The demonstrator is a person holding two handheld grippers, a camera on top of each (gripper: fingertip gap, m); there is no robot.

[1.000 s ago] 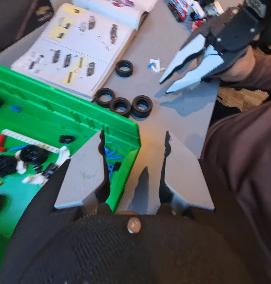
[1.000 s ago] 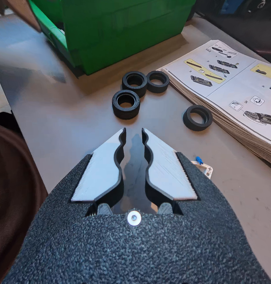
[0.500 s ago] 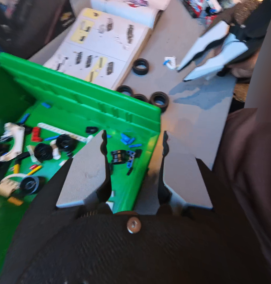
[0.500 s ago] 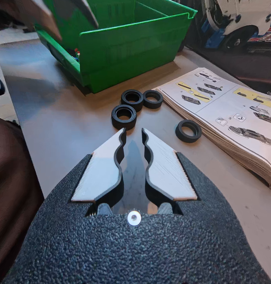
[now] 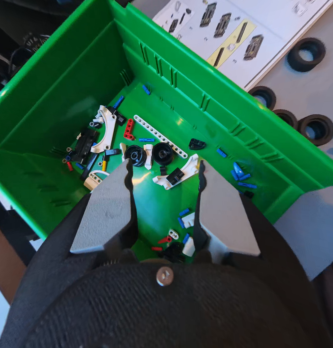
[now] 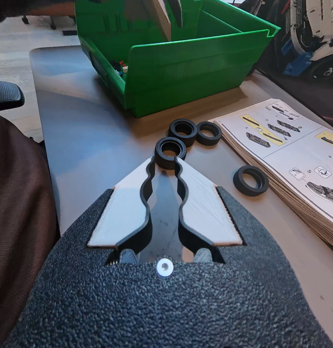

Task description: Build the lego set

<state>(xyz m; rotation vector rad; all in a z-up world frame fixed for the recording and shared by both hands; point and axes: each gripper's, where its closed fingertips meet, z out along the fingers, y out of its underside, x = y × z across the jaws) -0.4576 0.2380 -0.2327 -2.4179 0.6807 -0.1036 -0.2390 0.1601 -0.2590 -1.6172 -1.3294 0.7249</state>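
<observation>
My left gripper (image 5: 164, 163) is open and hangs over the green bin (image 5: 161, 62), looking down at loose Lego parts. Just past its tips lie two black wheel hubs (image 5: 134, 155) (image 5: 162, 153), a long white beam (image 5: 160, 135), a red L-beam (image 5: 128, 130) and white arch pieces (image 5: 178, 173). My right gripper (image 6: 164, 160) is open with a narrow gap, low over the grey table (image 6: 86, 141). Its tips reach the near side of a black tyre (image 6: 170, 152), apparently not clamped on it. The left gripper (image 6: 165, 18) also shows above the bin (image 6: 199, 40).
Two more tyres (image 6: 182, 132) (image 6: 209, 132) lie behind the near one and another (image 6: 251, 180) to the right, beside an open instruction booklet (image 6: 275, 150). A chair armrest (image 6: 5, 96) and brown clothing (image 6: 14, 188) are on the left. A white model car (image 6: 312, 28) stands far right.
My left gripper has swung left from the table edge to above the bin, now looking into it. My right gripper has moved forward up to the nearest tyre. Both jaw gaps are unchanged.
</observation>
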